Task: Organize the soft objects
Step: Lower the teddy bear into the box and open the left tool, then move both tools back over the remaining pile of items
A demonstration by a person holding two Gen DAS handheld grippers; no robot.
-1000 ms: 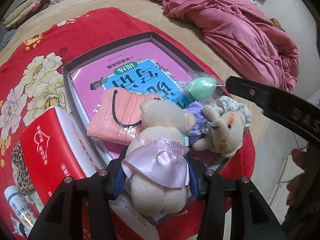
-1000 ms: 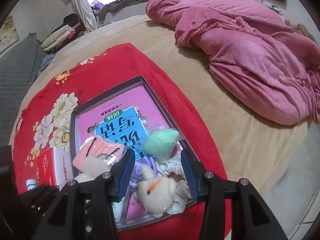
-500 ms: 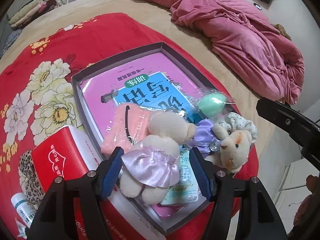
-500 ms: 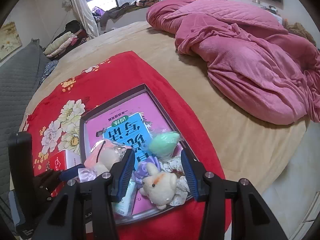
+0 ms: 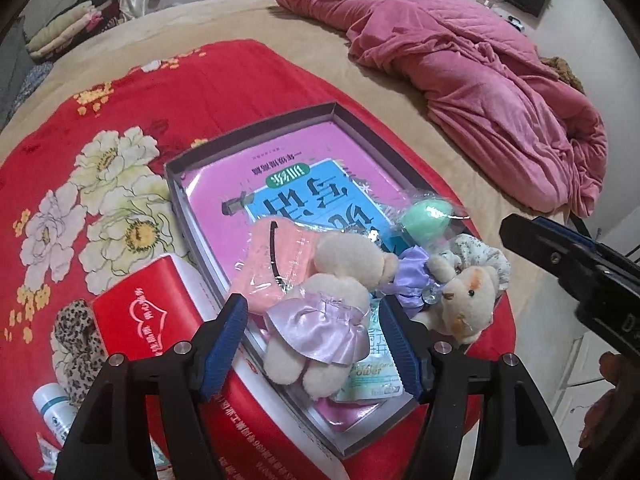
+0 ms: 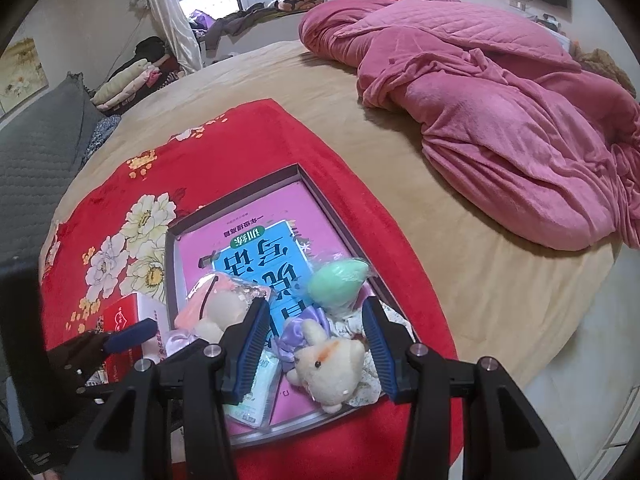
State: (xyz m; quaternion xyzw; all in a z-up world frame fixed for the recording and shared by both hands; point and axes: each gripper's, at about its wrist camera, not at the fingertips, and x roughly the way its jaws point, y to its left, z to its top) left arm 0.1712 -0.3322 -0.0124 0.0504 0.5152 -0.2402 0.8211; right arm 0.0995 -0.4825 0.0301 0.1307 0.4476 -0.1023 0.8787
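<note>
Both hand-held grippers gape, left (image 5: 316, 344) over the bear (image 5: 320, 320), which hides the tray (image 5: 256, 128) floor.

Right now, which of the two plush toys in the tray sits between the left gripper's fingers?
The cream bear in the lilac satin dress, face down; the orange-marked plush lies off to its right.

Packet (image 5: 370, 364) between left gripper (image 5: 316, 344) fingers is showing "ower"; book (image 5: 296, 196) ahead is showing large upside-down Chinese print.
</note>
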